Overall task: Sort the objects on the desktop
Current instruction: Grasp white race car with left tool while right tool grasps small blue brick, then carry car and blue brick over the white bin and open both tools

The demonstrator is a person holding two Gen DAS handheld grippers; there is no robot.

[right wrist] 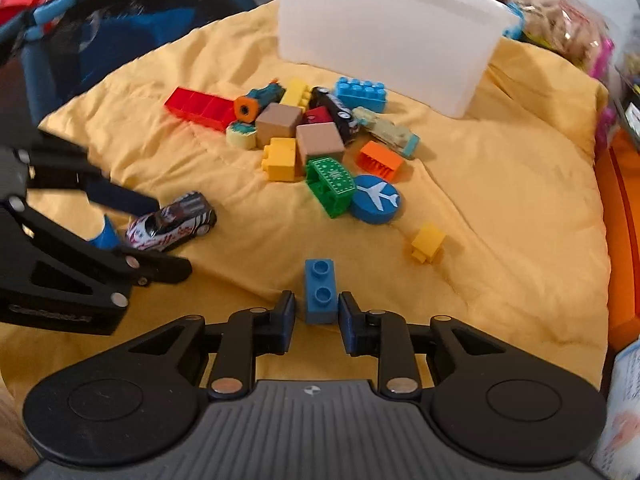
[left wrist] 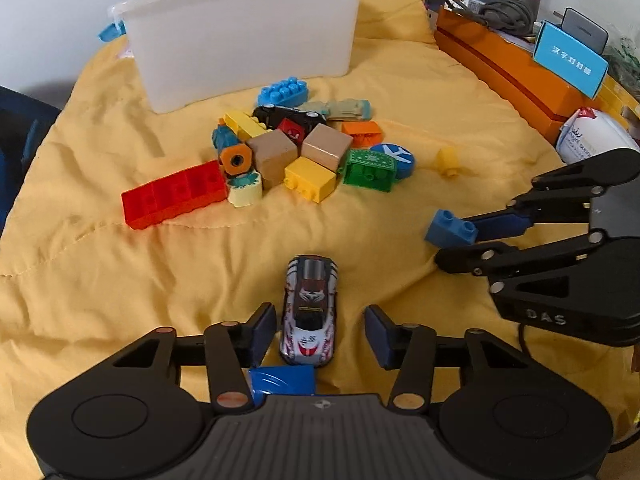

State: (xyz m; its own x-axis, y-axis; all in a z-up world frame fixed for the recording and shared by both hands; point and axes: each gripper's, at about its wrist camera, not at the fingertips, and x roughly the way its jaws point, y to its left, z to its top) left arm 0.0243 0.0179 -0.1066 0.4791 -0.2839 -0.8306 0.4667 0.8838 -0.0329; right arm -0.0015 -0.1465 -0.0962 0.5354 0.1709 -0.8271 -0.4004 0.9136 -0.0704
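A white and red toy car [left wrist: 310, 308] lies on the yellow cloth [left wrist: 120, 280] between the fingers of my left gripper [left wrist: 319, 312]. Its pads stand clear of the car on both sides, so it is open. A small blue two-stud brick [right wrist: 320, 292] rests on the cloth between the pads of my right gripper [right wrist: 316, 298]. The right pad is close to it and a gap shows on the left, so that gripper is open too. The pile of toys [left wrist: 304, 148] lies further back in front of the white bin [left wrist: 244, 36].
The pile holds a long red brick [left wrist: 174, 196], wooden cubes, yellow bricks, a green brick [left wrist: 370, 170] and a blue airplane disc [left wrist: 394, 158]. A small yellow brick [left wrist: 447, 162] lies apart. An orange box [left wrist: 500, 64] borders the right. A blue piece [left wrist: 282, 378] sits under my left gripper.
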